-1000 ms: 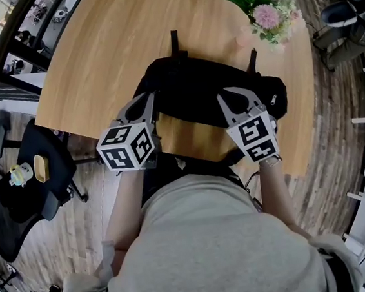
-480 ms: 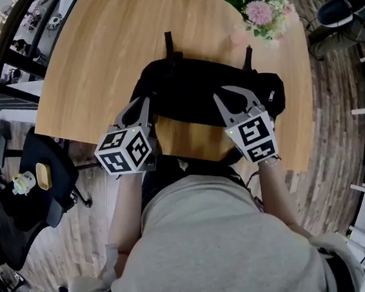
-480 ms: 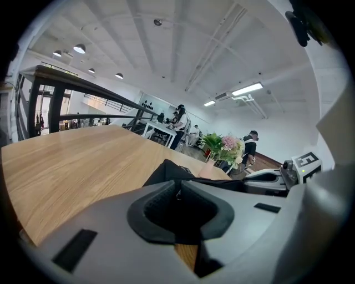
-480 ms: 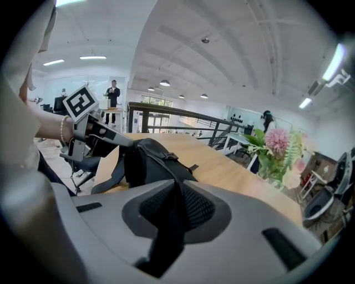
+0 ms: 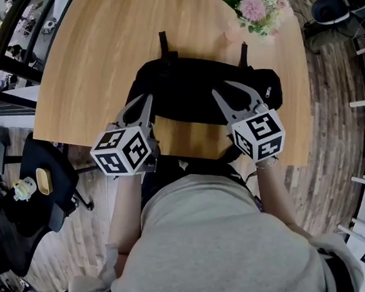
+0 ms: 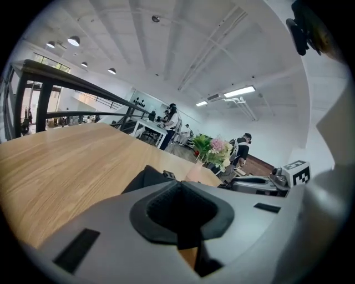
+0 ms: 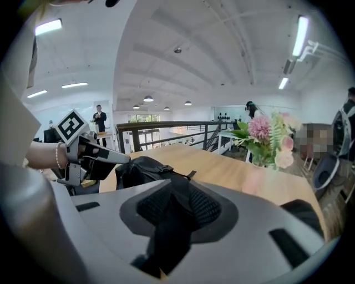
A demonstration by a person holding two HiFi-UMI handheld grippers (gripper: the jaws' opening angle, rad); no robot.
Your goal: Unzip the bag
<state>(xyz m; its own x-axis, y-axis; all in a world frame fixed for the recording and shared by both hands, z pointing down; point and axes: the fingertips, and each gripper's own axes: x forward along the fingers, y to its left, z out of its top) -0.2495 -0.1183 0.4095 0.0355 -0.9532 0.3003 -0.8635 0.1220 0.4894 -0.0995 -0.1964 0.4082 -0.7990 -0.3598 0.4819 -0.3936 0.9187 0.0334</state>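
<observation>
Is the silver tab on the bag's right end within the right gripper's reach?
Probably yes. The right gripper, jaws opening with black fabric between them, sits just left of the tab on the bag; path looks clear.

I could read no words, numbers or brand names; only black-and-white square marker patterns showed on the cubes of my left gripper point(image 5: 146, 100) and right gripper point(image 5: 228, 94).

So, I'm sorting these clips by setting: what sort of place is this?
Probably an open-plan office or workshop hall: a big wooden table, a black office chair beside it, and a high white ceiling with strip lights over people standing farther back.
</observation>
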